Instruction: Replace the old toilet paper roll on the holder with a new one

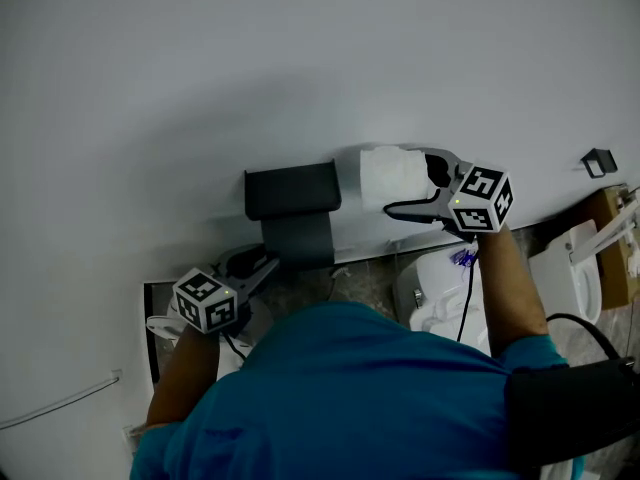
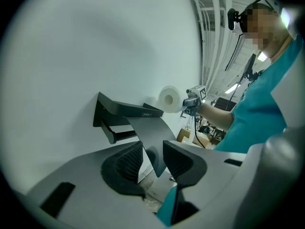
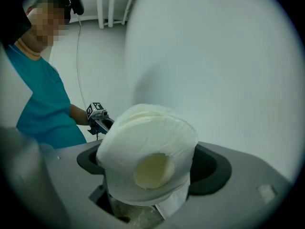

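Right gripper [image 3: 150, 165]: clamping a white paper roll [image 3: 152, 137] between wide-spread jaws, right of centre.
Left gripper [image 2: 153, 163]: hanging open, gripping nothing, lower left.
Holder [image 1: 292, 190]: sitting on the wall, centre.

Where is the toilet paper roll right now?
Head view, centre-right: the toilet paper roll is held in the right gripper jaws, just right of the dark wall holder.

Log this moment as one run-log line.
right gripper: shut on toilet paper roll, beside holder | left gripper: open, empty, below holder | holder rod: bare
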A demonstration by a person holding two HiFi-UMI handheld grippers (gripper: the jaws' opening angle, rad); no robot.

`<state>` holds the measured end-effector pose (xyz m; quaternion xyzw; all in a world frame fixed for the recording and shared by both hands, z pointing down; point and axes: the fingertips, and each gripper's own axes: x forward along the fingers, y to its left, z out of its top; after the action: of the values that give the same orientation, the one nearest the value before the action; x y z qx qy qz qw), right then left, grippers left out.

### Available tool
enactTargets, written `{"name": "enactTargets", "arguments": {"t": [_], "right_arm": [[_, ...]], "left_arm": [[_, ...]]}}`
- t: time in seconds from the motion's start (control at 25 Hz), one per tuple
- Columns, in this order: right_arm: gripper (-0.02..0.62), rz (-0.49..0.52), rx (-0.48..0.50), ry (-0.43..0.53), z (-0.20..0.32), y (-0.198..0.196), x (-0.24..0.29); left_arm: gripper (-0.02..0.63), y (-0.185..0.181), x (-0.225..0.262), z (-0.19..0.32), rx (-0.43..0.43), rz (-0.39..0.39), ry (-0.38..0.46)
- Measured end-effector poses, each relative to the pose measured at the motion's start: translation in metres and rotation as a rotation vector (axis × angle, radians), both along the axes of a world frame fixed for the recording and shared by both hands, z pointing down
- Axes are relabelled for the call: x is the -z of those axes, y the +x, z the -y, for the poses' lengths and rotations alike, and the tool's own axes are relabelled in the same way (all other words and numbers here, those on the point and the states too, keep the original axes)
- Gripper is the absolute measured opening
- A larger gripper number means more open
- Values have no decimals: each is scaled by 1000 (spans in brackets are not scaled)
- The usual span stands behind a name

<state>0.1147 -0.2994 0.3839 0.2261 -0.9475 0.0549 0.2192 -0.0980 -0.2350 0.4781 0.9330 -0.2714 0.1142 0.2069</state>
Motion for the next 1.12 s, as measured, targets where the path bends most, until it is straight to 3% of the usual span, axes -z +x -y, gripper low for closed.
{"name": "enactTargets", "arguments": {"t": [0.32, 0.6, 0.88, 1.12], "right_arm": [[474, -250, 120, 48, 9, -55, 33], [474, -496, 235, 44, 11, -109, 20], [476, -709, 254, 67, 21, -143, 7], [477, -832, 279, 54, 26, -162, -8]], "left_arm": [[133, 0, -2, 0, -22, -9, 19], [133, 1, -2, -1, -44, -23, 31], [132, 2, 0, -3, -68, -31, 42], [132, 2, -1, -3, -80, -45, 47]]}}
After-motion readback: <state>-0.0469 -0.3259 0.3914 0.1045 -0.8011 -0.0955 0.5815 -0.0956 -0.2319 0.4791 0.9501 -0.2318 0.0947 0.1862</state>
